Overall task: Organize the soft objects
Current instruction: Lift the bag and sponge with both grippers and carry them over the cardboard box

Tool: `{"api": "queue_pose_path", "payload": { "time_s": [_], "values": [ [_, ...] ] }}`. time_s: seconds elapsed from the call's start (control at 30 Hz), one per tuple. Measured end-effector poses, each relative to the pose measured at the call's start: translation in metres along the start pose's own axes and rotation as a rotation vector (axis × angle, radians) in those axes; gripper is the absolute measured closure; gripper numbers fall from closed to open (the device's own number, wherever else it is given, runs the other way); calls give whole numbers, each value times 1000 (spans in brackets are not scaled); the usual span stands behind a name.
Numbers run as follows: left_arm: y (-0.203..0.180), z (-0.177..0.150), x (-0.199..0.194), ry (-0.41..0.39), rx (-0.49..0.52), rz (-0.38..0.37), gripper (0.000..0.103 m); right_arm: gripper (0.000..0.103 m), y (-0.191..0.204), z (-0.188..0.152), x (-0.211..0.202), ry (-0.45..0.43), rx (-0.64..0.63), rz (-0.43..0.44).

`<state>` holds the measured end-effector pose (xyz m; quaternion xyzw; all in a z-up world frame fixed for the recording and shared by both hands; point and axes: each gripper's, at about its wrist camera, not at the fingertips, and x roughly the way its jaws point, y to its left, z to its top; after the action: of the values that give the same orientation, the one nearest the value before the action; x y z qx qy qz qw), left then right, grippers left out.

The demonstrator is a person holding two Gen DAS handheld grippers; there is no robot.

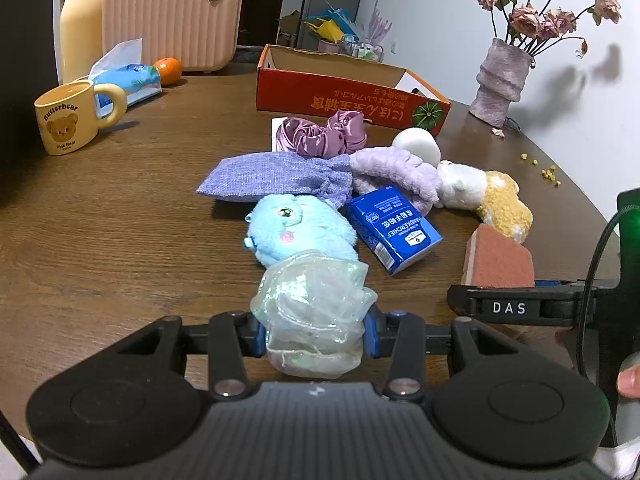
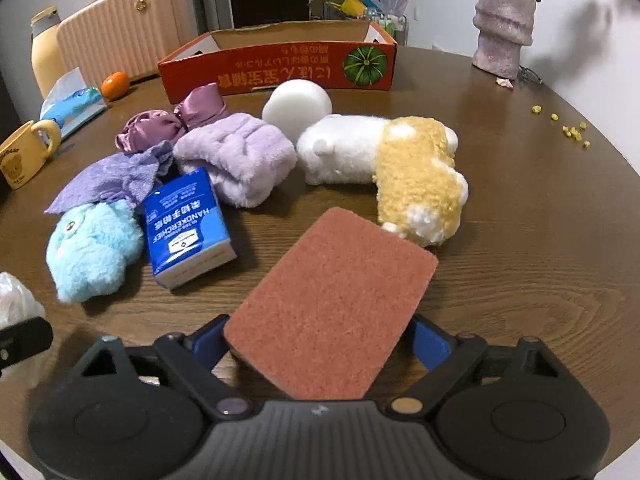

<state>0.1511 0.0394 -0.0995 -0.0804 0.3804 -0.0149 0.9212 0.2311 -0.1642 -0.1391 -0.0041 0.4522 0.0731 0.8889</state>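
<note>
Now the left gripper (image 1: 315, 334) clenches the sheer scrunchie (image 1: 312, 312); the right gripper (image 2: 320, 344), jaws wide, straddles the sponge (image 2: 332, 300), needing closure before boxing.

A round dark wooden table (image 2: 540, 240) carries everything. Toward its far edge stand an orange cardboard box (image 2: 280, 68), a ribbed vase (image 2: 504, 24) and a pink case (image 2: 116, 28); a bear mug (image 1: 66, 122), tissue pack (image 1: 128, 80) and orange (image 1: 168, 70) sit at the left edge. Mid-table lie a blue plush (image 2: 92, 248), handkerchief pack (image 2: 184, 228), lilac towel (image 2: 240, 156) and white-yellow plush (image 2: 392, 168); yellow crumbs (image 2: 568, 128) dot the right edge
</note>
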Motion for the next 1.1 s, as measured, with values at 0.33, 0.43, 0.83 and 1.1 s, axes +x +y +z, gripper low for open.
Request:
{"api": "queue_pose_path", "payload": {
  "time_s": [0.33,0.43,0.83,1.1],
  "values": [
    [-12,4,-10,-27,23,16,60,15,-6,-11,-22,-71,-34,48],
    [-15,6,-14,-41,30,19,60,15,-7,-12,-33,-107,-48,63],
    [-23,36,-19,-99,40,44,60,15,-16,7,-57,-211,-76,100],
    [-25,65,-8,-126,46,57,60,15,-22,34,-58,-267,-85,117]
  ]
}}
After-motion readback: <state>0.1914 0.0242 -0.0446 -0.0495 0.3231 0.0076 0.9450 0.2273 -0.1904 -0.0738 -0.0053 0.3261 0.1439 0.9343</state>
